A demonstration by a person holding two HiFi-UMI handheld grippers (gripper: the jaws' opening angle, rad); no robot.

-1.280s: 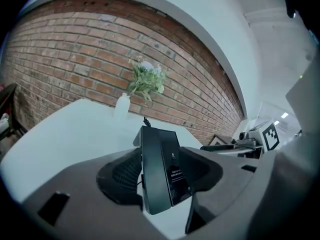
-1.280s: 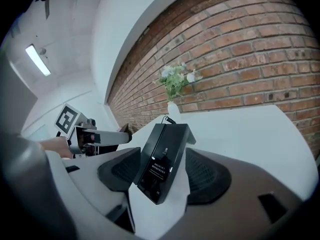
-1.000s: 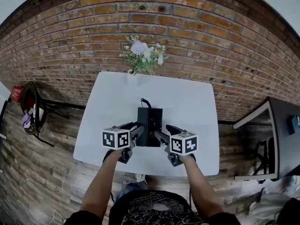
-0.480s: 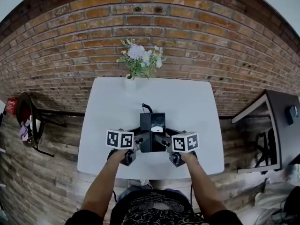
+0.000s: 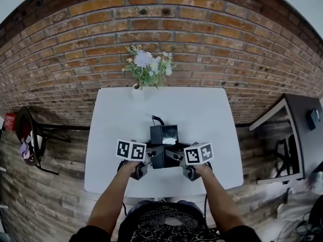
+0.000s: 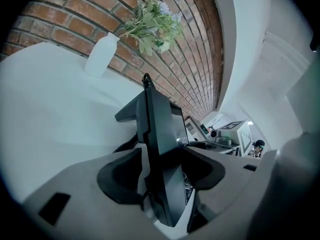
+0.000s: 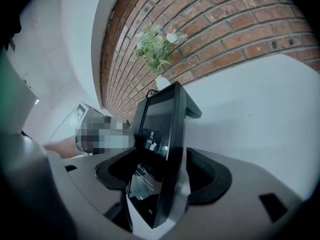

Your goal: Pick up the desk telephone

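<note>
The black desk telephone [image 5: 163,137] sits near the front middle of the white table [image 5: 116,115], its cord [image 5: 157,120] curling off the back. My left gripper [image 5: 153,157] is at the phone's left side. In the left gripper view, the phone's thin edge [image 6: 157,149] stands between the wide jaws, with gaps on both sides. My right gripper [image 5: 175,155] is at the right side. There the screen edge [image 7: 162,134] passes between its jaws in the same way. Both grippers are open and the pads do not press.
A white vase of flowers [image 5: 146,67] stands at the table's back edge against the brick wall. A chair [image 5: 28,140] is on the floor to the left. A dark desk [image 5: 303,130] stands at the right. The table's front edge runs just under my hands.
Both grippers have sunk and slid forward, so their jaws now straddle the phone's two side edges. Earlier they hovered just in front of it. The phone has not visibly moved.
</note>
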